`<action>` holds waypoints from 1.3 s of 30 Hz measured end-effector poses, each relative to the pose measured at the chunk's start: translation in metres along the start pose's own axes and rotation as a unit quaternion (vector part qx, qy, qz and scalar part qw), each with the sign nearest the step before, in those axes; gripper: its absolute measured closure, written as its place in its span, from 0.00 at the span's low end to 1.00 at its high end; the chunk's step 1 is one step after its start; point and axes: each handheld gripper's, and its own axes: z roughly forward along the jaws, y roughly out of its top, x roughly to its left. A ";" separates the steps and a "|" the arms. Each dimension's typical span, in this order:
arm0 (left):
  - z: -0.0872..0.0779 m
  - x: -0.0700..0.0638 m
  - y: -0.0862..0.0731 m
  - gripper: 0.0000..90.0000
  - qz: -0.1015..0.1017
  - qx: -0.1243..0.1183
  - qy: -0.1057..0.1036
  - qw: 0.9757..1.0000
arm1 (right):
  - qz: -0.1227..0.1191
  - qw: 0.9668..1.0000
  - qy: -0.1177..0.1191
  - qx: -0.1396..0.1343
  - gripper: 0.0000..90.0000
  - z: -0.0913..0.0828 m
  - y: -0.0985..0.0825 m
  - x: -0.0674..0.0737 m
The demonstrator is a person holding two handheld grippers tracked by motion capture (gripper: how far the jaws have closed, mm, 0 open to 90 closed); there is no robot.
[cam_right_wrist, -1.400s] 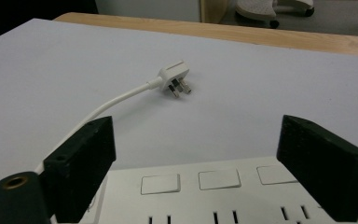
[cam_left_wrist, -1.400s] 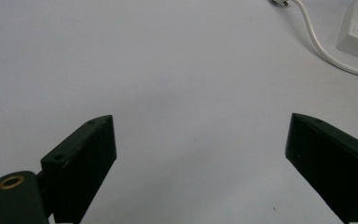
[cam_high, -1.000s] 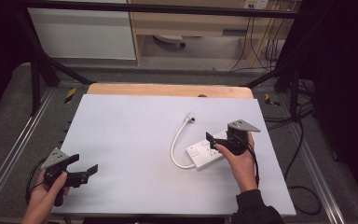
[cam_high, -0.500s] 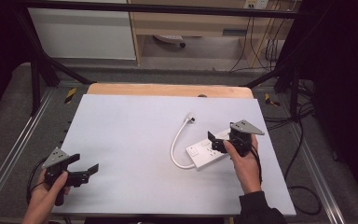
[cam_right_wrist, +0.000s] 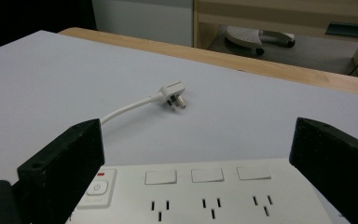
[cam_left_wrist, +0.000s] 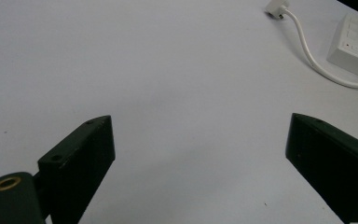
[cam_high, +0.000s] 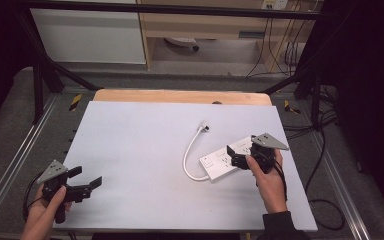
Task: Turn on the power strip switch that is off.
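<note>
Right gripper (cam_high: pixel 236 156): jaws wide apart, sitting right over the power strip (cam_high: pixel 222 159), nothing clamped.
Left gripper (cam_high: pixel 86 181): spread too, near table (cam_high: pixel 130 140) corner.
Plug (cam_right_wrist: pixel 173 95): lying beyond the 3 sockets.

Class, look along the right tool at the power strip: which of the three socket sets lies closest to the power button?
The leftmost socket set on the power strip: it sits right beside the power button, while the other two lie farther right.
</note>
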 end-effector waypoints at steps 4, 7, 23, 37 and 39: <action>-0.001 0.001 0.000 0.09 -0.002 -0.001 -0.002 1.000 | 0.003 1.000 0.006 -0.004 0.04 -0.011 -0.002 -0.004; -0.001 0.001 0.000 0.09 -0.003 -0.003 -0.001 1.000 | 0.007 1.000 0.009 -0.009 0.04 -0.019 -0.004 -0.007; -0.002 0.002 0.000 0.09 -0.005 -0.002 0.000 1.000 | 0.000 1.000 0.003 -0.011 0.05 -0.060 -0.034 -0.022; -0.002 0.001 0.000 0.09 -0.004 -0.002 -0.002 1.000 | 0.016 0.997 0.012 0.075 0.06 -0.037 -0.075 -0.037; -0.002 0.001 0.000 0.09 -0.005 -0.002 -0.003 1.000 | 0.007 0.995 0.005 0.094 0.06 -0.031 -0.079 -0.037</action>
